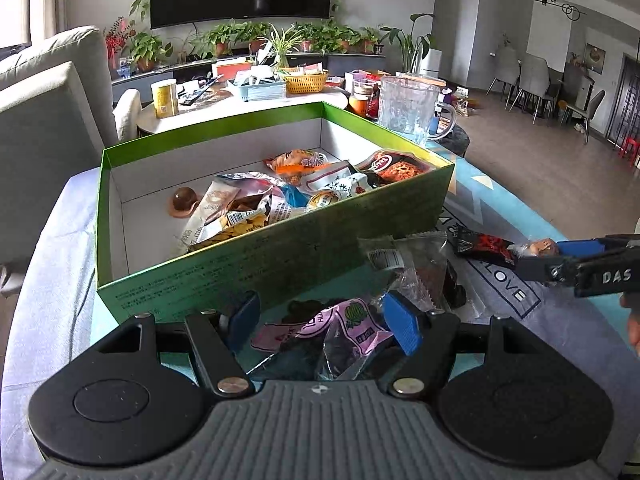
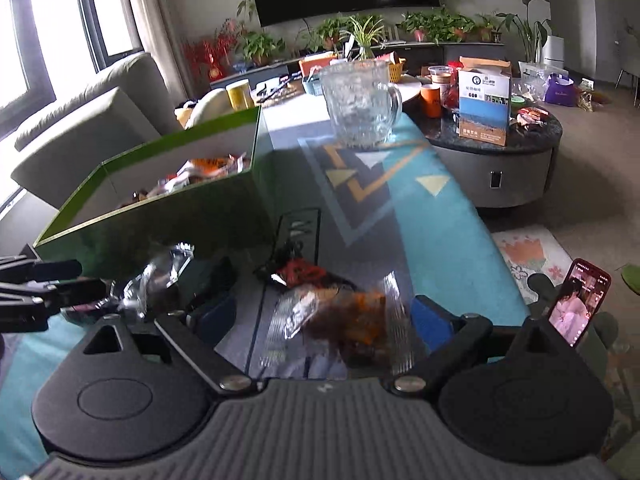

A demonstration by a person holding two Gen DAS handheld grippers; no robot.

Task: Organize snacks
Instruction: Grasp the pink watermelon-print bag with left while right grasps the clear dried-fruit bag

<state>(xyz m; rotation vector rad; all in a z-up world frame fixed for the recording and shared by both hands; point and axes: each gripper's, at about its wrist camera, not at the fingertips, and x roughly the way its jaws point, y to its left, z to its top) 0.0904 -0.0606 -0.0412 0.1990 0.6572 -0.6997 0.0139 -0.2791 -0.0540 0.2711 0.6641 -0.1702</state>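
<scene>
Your left hand-held gripper (image 1: 326, 322) has its blue pads spread wide around a pink-labelled snack packet (image 1: 340, 326) that lies on the counter (image 1: 60, 280), just short of the green box (image 1: 276, 256); the pads do not press it. A clear crinkled packet (image 1: 412, 264) leans just beyond the right pad, touching the box's near wall.

Your right hand-held gripper (image 2: 324, 312) is also open, its fingers standing either side of a clear packet with orange and brown contents (image 2: 352, 316), which looks blurred. Whether a pad touches it you cannot tell from here. A red-and-black packet (image 2: 304, 272) lies just ahead of it on the patterned cloth.

The green box already holds a heap of snacks (image 1: 288, 188) and a round brown sweet (image 1: 184, 200) apart at its left end. Its tall near wall stands between both packets and the inside. A glass pitcher (image 2: 360, 104) sits on the counter beyond the box's right corner, and a phone (image 2: 578, 304) stands propped at your far right.
</scene>
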